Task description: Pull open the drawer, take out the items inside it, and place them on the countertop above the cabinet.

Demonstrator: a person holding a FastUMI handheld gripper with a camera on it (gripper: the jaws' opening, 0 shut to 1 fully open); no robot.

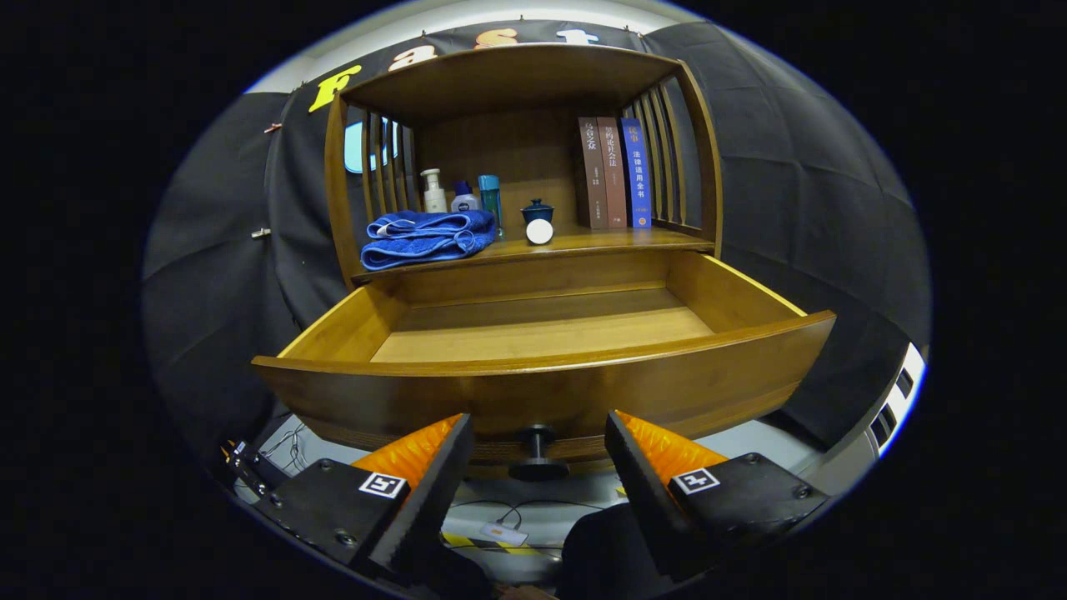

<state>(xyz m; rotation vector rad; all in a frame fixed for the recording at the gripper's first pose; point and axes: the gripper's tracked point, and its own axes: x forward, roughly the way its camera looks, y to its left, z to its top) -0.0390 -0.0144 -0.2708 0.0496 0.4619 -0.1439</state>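
The gripper (538, 467) has its fingers spread wide and grips nothing. The drawer's knob (536, 454) stands in the gap between them at 12 o'clock, apart from both pads as far as can be seen.

Just beyond the knob is the drawer (542, 392), pulled well out. Its front runs crosswise, from 9 to 3 o'clock, and its depth runs straight away toward 12. The part of its floor that shows looks bare; the strip right behind the front panel is hidden by that panel, so I cannot say whether anything lies there.

Beyond the drawer, at 12 o'clock and higher, is the countertop (583, 242). On it a folded blue towel (427, 237) lies toward 11, with three bottles (461, 194) behind it. A small white ball (539, 231) sits near the middle at the counter's front edge, just in front of a dark lidded cup (538, 211). Books (614, 172) stand upright toward 1.

The opening step looks done, and the emptying seems well along or finished. The next move turns on this: the drawer's inside lies ahead and above the fingers, past the front panel, so the gripper would have to rise over that rim to check the hidden strip.
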